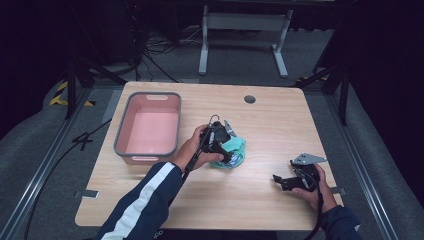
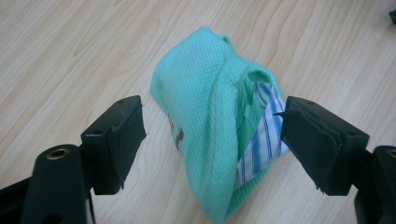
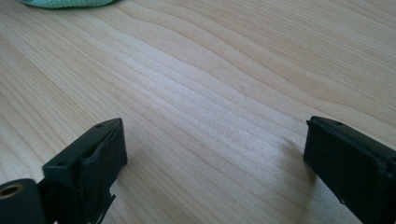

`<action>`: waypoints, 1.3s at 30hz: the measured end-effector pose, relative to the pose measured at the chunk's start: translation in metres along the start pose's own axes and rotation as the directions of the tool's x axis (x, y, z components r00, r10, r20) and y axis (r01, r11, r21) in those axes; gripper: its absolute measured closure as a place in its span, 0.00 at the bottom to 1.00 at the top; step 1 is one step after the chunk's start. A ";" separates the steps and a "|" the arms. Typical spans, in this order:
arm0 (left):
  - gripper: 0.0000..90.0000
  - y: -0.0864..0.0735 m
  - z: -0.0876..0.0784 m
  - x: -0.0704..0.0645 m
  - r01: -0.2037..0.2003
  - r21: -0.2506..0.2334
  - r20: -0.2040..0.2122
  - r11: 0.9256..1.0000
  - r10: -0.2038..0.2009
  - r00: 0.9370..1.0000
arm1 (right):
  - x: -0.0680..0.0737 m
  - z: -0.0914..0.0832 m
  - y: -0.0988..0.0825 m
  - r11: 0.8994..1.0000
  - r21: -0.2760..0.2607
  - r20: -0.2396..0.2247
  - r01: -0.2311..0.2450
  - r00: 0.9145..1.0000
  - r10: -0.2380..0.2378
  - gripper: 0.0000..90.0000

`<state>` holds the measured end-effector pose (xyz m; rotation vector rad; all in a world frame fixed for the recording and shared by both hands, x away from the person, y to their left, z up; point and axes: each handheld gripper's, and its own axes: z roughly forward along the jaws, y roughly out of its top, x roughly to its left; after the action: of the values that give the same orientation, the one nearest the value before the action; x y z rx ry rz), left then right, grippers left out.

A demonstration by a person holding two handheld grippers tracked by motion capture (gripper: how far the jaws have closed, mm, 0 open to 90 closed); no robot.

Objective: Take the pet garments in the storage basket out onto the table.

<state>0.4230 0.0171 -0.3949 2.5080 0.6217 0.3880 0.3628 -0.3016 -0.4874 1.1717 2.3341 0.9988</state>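
High view: pink bin (image 1: 148, 126) beside cloth (image 1: 235, 150)

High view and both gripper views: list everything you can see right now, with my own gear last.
Light wooden table: one, centre, with a dark round grommet hole near its far edge.
Pink plastic bin with grey rim: one, table's left side.
Mint-green knitted cloth with blue-striped lining: one, crumpled, mid-table, between the left claw's open jaws.
White metal frame: one, on the floor beyond the table.
Left claw: black, open, over the cloth.
Right claw: black, open, over bare table at right.
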 end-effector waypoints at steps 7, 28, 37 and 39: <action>0.24 -0.012 -0.019 -0.008 -0.041 -0.020 -0.007 0.999 0.041 0.999 | 0.000 0.000 0.000 1.000 0.000 0.001 0.000 1.000 0.000 0.07; 0.26 -0.072 -0.062 -0.022 -0.151 -0.027 -0.014 0.988 0.151 0.988 | 0.000 0.000 0.000 1.000 0.000 0.002 -0.001 1.000 0.001 0.07; 0.25 -0.104 -0.077 -0.024 -0.146 -0.035 -0.001 0.989 0.146 0.989 | 0.000 0.000 0.000 1.000 0.000 0.002 -0.002 1.000 0.002 0.07; 0.26 -0.112 -0.080 -0.023 -0.141 -0.038 0.011 0.989 0.142 0.990 | 0.000 0.000 0.000 1.000 0.000 0.003 -0.003 1.000 0.003 0.07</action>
<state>0.3333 0.1240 -0.3938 2.5246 0.4281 0.4301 0.3625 -0.3015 -0.4874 1.1759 2.3309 0.9976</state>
